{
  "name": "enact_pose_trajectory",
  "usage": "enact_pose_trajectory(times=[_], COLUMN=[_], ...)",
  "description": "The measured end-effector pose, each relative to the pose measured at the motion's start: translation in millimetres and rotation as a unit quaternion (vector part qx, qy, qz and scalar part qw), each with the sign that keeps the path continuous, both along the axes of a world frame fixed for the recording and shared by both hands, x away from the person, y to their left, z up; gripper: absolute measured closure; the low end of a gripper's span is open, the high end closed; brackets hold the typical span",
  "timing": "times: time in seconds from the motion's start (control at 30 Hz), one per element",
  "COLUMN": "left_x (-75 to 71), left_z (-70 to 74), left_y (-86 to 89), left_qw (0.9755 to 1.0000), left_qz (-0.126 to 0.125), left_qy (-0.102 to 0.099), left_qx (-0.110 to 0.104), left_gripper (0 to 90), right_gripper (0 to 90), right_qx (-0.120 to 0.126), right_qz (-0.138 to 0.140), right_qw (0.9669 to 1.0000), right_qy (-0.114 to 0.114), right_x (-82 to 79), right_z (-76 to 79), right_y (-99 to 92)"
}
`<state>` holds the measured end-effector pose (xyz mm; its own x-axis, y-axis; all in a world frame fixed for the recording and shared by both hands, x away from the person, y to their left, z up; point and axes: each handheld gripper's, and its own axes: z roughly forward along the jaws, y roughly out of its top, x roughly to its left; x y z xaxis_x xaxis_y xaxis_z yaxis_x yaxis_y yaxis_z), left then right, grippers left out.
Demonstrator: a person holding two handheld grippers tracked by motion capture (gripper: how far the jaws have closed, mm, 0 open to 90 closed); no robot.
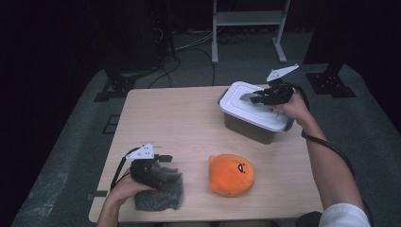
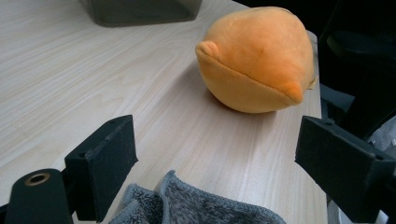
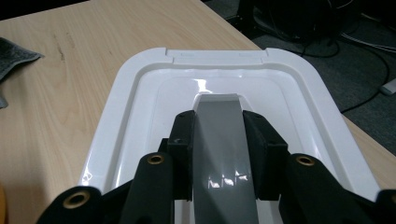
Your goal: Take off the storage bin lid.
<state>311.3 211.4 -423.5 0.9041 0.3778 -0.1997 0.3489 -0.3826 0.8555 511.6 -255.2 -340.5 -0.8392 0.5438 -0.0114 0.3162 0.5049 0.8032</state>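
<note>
A grey box (image 1: 250,130) with a white lid (image 1: 239,109) stands at the table's far right. My right gripper (image 1: 248,98) reaches over the lid from the right. In the right gripper view it (image 3: 219,156) is shut on the lid's grey handle (image 3: 218,116), a pad pressing each side. At the near left, my left gripper (image 1: 166,162) rests over a grey fluffy cloth (image 1: 163,196). Its jaws (image 2: 219,163) stand wide open with nothing between them, the cloth's (image 2: 196,207) edge just below them. An orange plush toy (image 1: 231,175) lies on the table to the right of the cloth.
The light wooden table (image 1: 179,118) has bare surface between the box and the cloth. Beyond the open left jaws sits the plush toy (image 2: 257,56), close to the table's edge. Dark floor, cables and a white frame (image 1: 248,19) lie behind the table.
</note>
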Motion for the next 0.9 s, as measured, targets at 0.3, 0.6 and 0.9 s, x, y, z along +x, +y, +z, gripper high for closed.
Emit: enact_pose_trajectory(times=[0.3, 0.6, 0.9], left_x=[0.2, -0.1, -1.1], left_z=[0.2, -0.4, 1.9], left_y=[0.4, 0.0, -0.1], left_qw=[1.0000, 1.0000, 1.0000], left_qz=[0.002, 0.002, 0.001], left_qy=[0.001, 0.001, -0.001], left_qx=[0.000, 0.004, -0.001], left_gripper=[10.9, 10.6, 10.5], right_gripper=[65.5, 65.5, 65.4], right_qx=[0.001, -0.002, 0.004], right_qz=[0.036, 0.091, 0.131], right_qw=[0.9993, 0.9959, 0.9914], right_qy=[0.008, 0.007, 0.004], right_x=[-3.8, -15.0, -24.0], right_z=[0.9, 1.1, -0.1], right_y=[10.5, 39.4, 66.4])
